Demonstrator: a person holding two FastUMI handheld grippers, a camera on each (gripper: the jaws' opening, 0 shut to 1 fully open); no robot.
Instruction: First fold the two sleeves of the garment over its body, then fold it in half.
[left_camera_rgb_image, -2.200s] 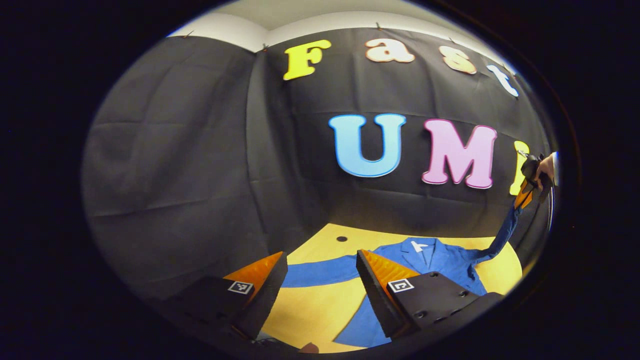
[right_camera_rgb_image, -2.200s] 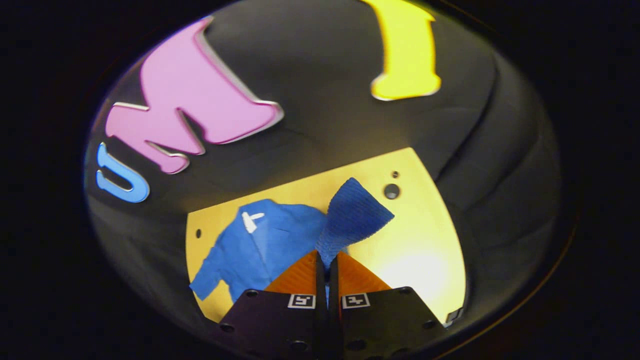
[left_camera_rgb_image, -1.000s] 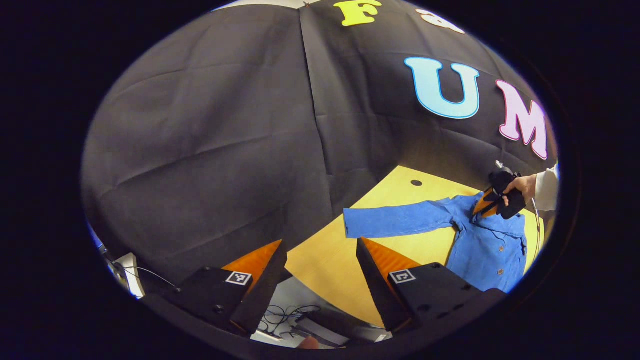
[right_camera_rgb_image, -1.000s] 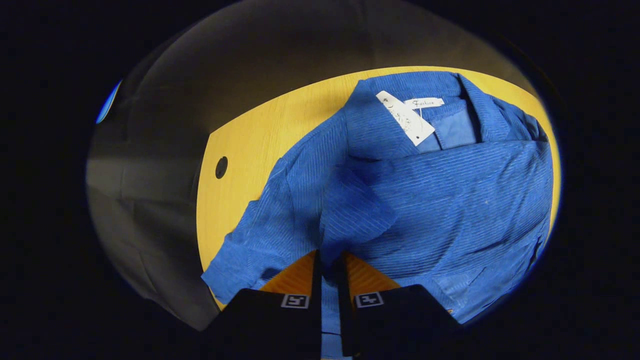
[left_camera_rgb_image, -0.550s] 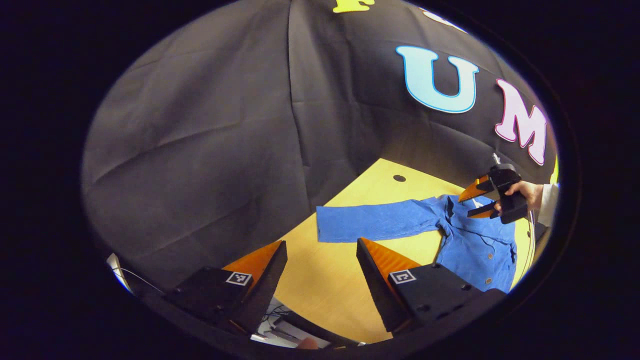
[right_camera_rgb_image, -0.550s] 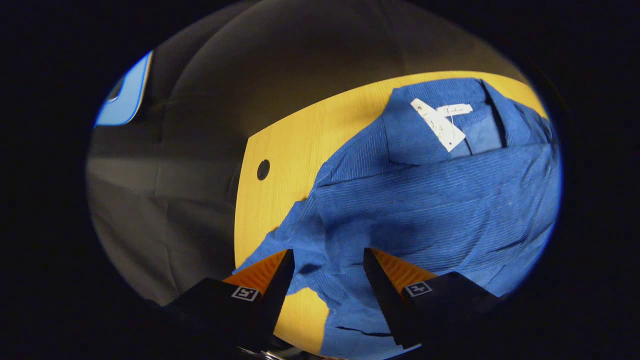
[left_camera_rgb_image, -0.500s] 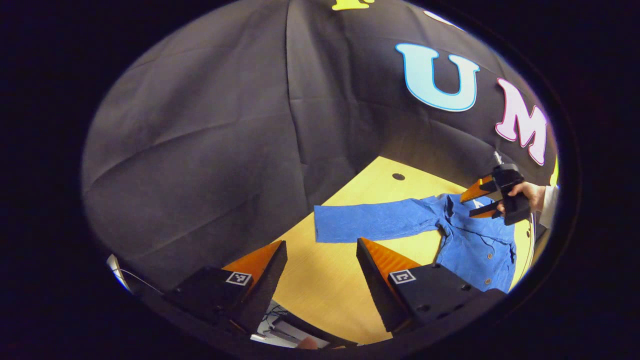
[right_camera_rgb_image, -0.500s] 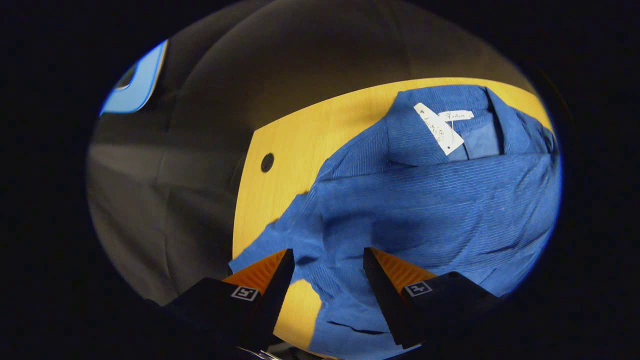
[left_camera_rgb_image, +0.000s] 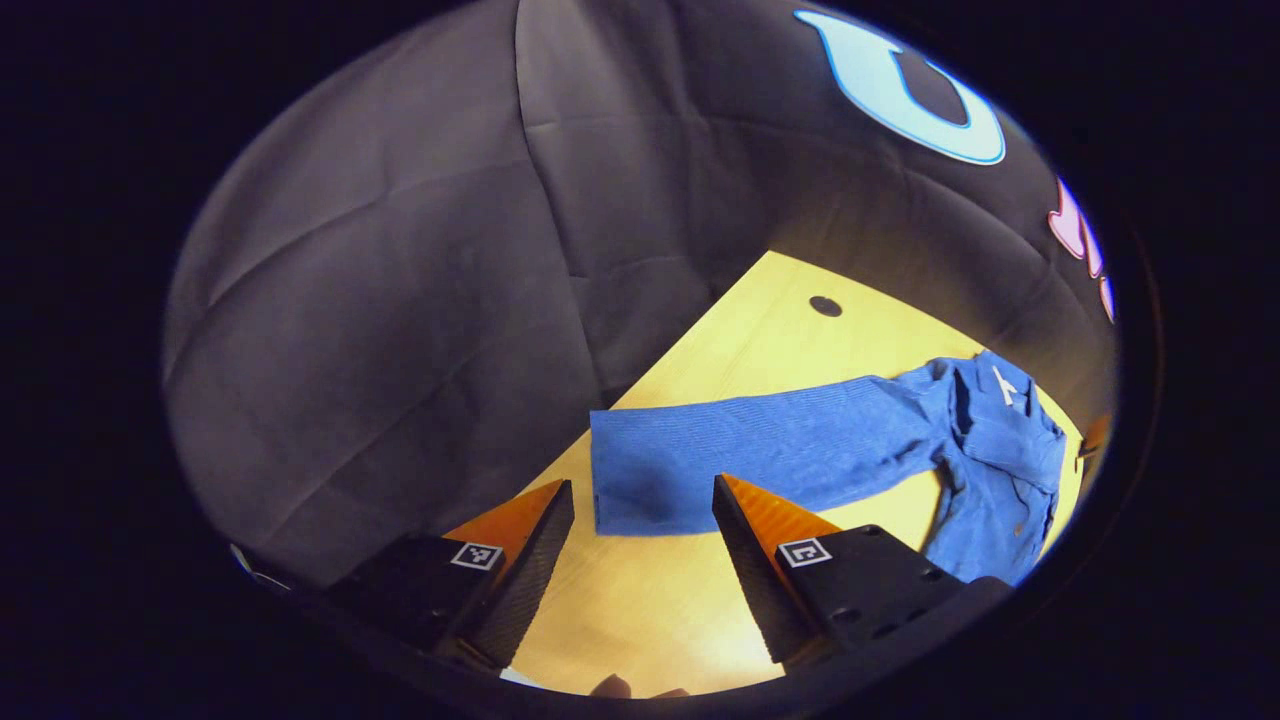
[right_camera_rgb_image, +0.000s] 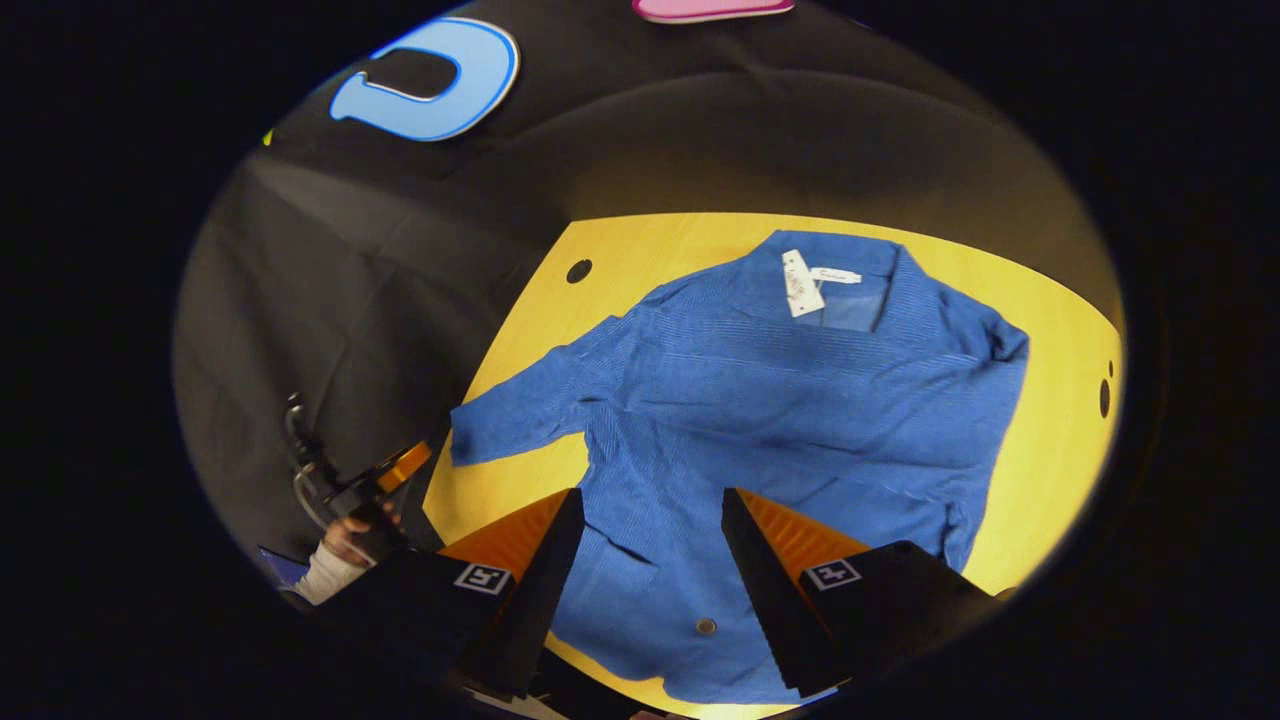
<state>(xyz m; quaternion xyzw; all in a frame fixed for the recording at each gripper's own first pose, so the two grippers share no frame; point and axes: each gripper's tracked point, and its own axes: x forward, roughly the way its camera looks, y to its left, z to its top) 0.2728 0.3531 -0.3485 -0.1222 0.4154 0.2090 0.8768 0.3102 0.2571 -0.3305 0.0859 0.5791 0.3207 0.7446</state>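
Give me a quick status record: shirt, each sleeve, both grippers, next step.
shirt: blue shirt flat on the wooden table, collar at the far side
one sleeve: folded across the body
other sleeve: stretched out flat, not yet folded
left gripper: open, above the cuff, not touching
right gripper: open, above the shirt, holding nothing
next step: probably grasp the cuff and fold it over

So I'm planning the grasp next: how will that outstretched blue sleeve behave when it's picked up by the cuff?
The sleeve lies flat and limp on the table, so it will probably droop from the open left claw. Its ribbed weave suggests decent grip. It joins the garment, so lifting may tug the body.
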